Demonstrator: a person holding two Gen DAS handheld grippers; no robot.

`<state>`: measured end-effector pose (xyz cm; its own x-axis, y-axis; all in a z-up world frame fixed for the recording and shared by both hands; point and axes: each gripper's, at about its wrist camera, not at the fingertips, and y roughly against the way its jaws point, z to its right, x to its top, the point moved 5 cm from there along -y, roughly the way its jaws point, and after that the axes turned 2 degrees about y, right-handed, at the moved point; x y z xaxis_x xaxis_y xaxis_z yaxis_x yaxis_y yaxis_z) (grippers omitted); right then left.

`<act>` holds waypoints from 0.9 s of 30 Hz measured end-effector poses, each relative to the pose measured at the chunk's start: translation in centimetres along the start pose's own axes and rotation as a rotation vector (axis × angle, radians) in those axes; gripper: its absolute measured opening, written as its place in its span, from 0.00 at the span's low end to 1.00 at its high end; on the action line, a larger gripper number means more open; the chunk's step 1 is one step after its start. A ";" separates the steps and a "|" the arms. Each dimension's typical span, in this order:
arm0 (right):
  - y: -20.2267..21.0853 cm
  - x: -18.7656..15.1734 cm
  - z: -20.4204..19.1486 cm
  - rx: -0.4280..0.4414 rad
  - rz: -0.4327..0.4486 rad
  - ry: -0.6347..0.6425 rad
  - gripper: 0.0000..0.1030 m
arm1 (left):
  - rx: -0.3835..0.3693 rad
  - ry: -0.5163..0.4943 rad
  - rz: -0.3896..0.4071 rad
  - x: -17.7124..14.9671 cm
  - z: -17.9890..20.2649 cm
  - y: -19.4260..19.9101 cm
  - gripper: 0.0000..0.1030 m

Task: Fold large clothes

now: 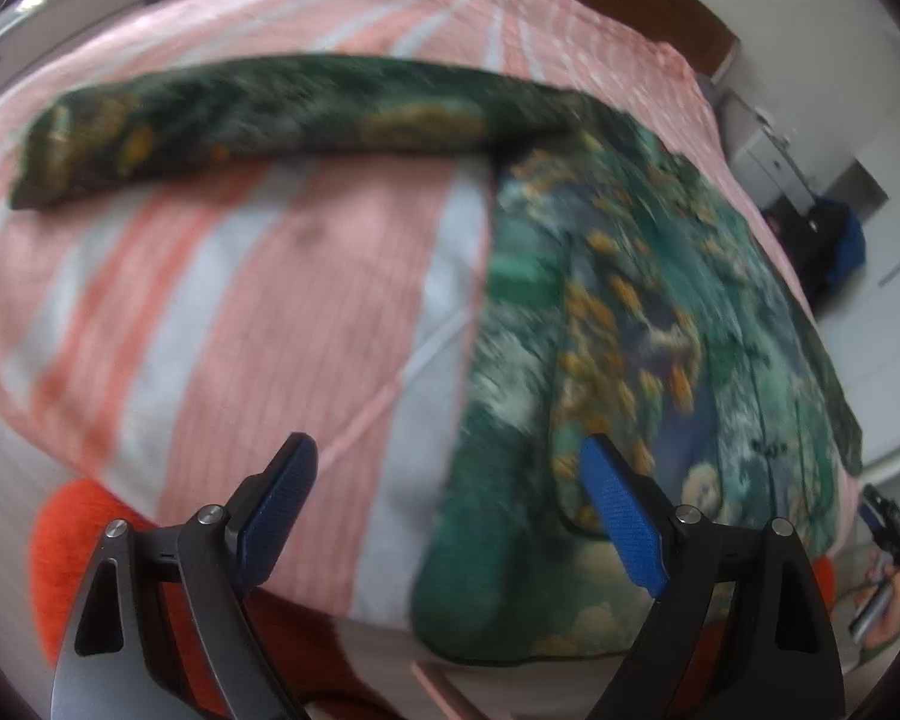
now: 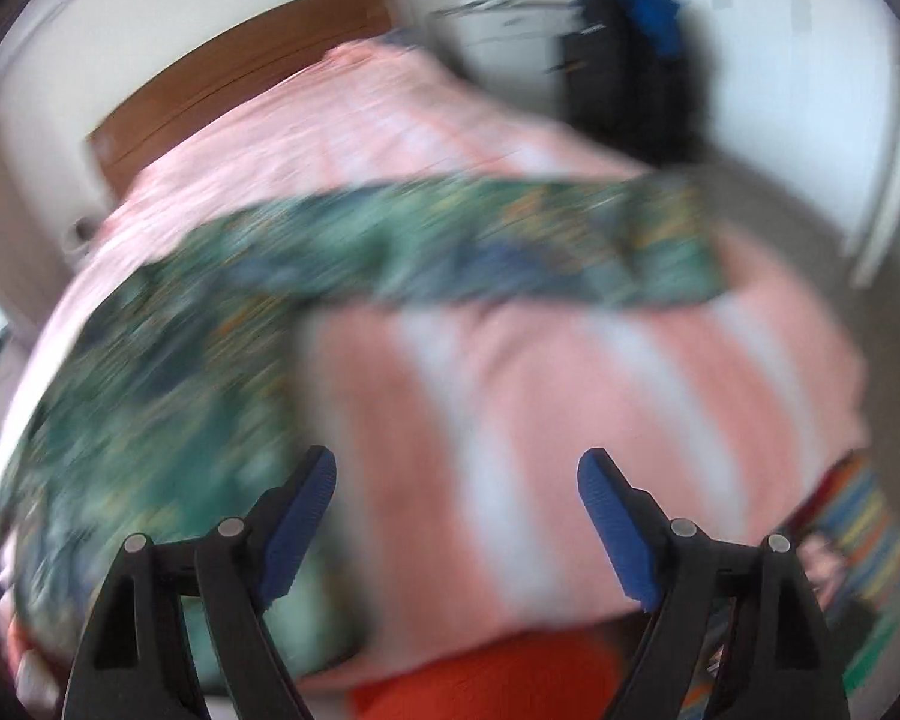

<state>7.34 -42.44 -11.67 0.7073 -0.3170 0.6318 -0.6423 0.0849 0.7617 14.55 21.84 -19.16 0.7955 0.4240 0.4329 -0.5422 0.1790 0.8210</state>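
Evidently between folds: both the left claw (image 1: 450,516) and right claw (image 2: 456,525) gaped empty over the green floral-print garment (image 1: 630,312); regrasping its sleeve seemed next.

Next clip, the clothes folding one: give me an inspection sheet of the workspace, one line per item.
Surface: bed with pink and white striped cover, garment spread across it.
Job's things: green floral garment lying flat, one long sleeve stretched out sideways; not yet folded.
Clutter: orange cloth at the bed's near edge; colourful printed item at the near corner, too blurred to identify.
Grippers: left gripper open over the garment's near edge, nothing between the fingers; right gripper open over the striped cover, empty.
Cables: nothing seen.
Surroundings: wooden headboard, dark bag with blue item by white wall.
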 end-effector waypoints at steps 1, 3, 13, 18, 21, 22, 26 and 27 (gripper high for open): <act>-0.4 -0.7 -1.2 0.037 -0.018 0.016 0.80 | -0.014 -0.015 -0.018 -0.5 0.4 -0.5 0.88; -1.6 -2.4 -3.7 0.110 -0.075 0.051 0.80 | -0.038 -0.049 -0.056 -1.5 1.1 -1.4 0.88; -4.8 -5.4 -6.8 0.138 -0.193 0.138 0.80 | -0.041 -0.067 -0.102 -2.4 1.5 -2.4 0.92; -6.0 -5.7 -6.4 0.187 -0.292 0.120 0.39 | -0.072 -0.110 -0.157 -3.4 2.3 -2.4 0.16; -5.3 -5.4 -6.5 0.210 -0.288 0.108 0.14 | -0.064 -0.149 -0.170 -4.1 3.1 -1.5 0.10; -4.6 -5.3 -6.6 0.203 -0.282 0.117 0.12 | -0.071 -0.162 -0.176 -4.4 3.2 -0.9 0.10; -3.0 -5.7 -6.4 0.181 -0.282 0.143 0.12 | -0.033 -0.197 -0.208 -5.8 2.7 -0.9 0.11; -3.3 -5.9 -6.4 0.166 -0.288 0.154 0.12 | -0.026 -0.191 -0.213 -5.5 2.5 -1.1 0.14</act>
<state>7.13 -34.81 -16.99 0.8940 -0.1589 0.4190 -0.4410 -0.1459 0.8856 11.45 17.05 -21.56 0.9275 0.2003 0.3156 -0.3619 0.2697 0.8923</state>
